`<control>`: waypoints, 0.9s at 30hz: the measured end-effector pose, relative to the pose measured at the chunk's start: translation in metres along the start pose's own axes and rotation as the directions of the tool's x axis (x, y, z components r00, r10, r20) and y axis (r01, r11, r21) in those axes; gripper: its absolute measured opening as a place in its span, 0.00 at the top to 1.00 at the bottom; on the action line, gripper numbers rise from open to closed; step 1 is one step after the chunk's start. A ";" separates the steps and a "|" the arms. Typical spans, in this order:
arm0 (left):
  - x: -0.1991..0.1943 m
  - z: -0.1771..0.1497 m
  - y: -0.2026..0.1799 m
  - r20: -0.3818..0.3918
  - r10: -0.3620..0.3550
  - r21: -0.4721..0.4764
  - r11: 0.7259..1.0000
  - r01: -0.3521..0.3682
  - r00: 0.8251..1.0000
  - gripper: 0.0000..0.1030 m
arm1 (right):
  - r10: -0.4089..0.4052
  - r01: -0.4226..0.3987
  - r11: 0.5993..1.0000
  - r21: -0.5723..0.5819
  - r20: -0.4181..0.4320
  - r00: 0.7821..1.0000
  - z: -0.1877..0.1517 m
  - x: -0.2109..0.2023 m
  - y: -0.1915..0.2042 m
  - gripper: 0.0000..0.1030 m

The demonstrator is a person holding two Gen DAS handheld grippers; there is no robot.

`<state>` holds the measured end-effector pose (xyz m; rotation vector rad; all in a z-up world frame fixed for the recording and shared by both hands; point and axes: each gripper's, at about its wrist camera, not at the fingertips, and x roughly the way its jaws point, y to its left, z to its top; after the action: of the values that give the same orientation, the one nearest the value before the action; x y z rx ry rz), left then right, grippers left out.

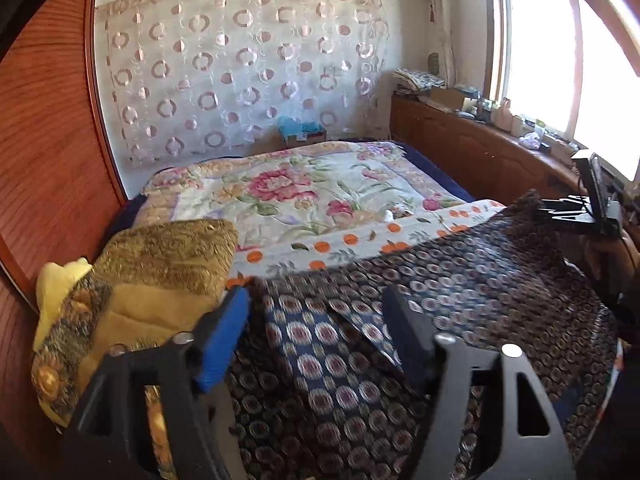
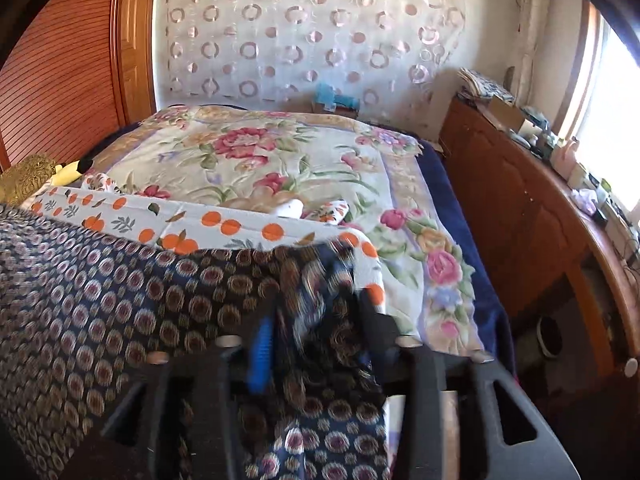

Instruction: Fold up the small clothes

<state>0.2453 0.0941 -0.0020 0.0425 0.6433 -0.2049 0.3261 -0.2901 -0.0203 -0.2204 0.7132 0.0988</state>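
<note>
A dark navy garment with a round medallion print [image 1: 460,280] lies spread on the bed, over a white cloth printed with oranges [image 1: 352,240]. My left gripper [image 1: 320,300] is open just above the garment's near left part, its blue-padded finger [image 1: 224,336] beside a gold cushion. The right gripper [image 1: 584,208] shows at the garment's far right corner. In the right wrist view, my right gripper [image 2: 316,320] is closed on a bunched corner of the garment [image 2: 312,292], which also spreads to the left [image 2: 100,280]. The orange-print cloth [image 2: 224,224] lies behind it.
A floral quilt [image 1: 312,184] covers the bed. A gold cushion [image 1: 160,264] and yellow pillow [image 1: 52,284] sit at the left by a wooden wardrobe [image 1: 48,152]. A cluttered wooden cabinet [image 2: 520,200] runs along the right under the window. A small white object [image 2: 290,209] lies on the quilt.
</note>
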 end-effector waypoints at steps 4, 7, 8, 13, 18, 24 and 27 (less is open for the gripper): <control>-0.011 -0.020 -0.010 -0.011 -0.024 0.014 1.000 0.024 1.000 0.26 | 0.016 -0.016 1.000 -0.011 0.015 1.000 -0.015 -0.027 -0.001 0.37; -0.016 -0.040 -0.016 -0.036 -0.010 0.016 1.000 0.011 0.999 0.26 | 0.046 -0.046 0.999 -0.023 0.026 0.999 -0.038 -0.043 -0.001 0.37; -0.016 -0.049 -0.020 -0.052 -0.018 0.014 1.000 0.019 0.998 0.26 | 0.075 -0.074 0.997 -0.026 0.032 0.997 -0.046 -0.053 0.001 0.37; -0.007 -0.076 -0.030 -0.117 -0.007 0.014 1.000 0.009 0.993 0.26 | 0.176 -0.175 0.984 -0.011 0.031 0.984 -0.089 -0.078 -0.001 0.37; 0.010 -0.097 -0.031 -0.205 -0.007 -0.025 1.000 0.001 0.979 0.26 | 0.174 -0.174 0.984 0.034 -0.016 0.985 -0.125 -0.089 -0.008 0.37; 0.020 -0.105 -0.033 -0.246 0.012 -0.010 1.000 -0.015 0.969 0.25 | 0.165 -0.160 0.985 0.069 -0.068 0.984 -0.145 -0.078 -0.021 0.37; 0.022 -0.107 -0.035 -0.249 0.020 -0.003 1.000 -0.022 0.968 0.23 | 0.159 -0.154 0.986 0.065 -0.068 0.985 -0.146 -0.083 -0.024 0.37</control>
<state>0.1924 0.0673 -0.1004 0.0702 0.8932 -0.1786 0.1747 -0.3485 -0.0688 -0.1106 0.8044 0.2199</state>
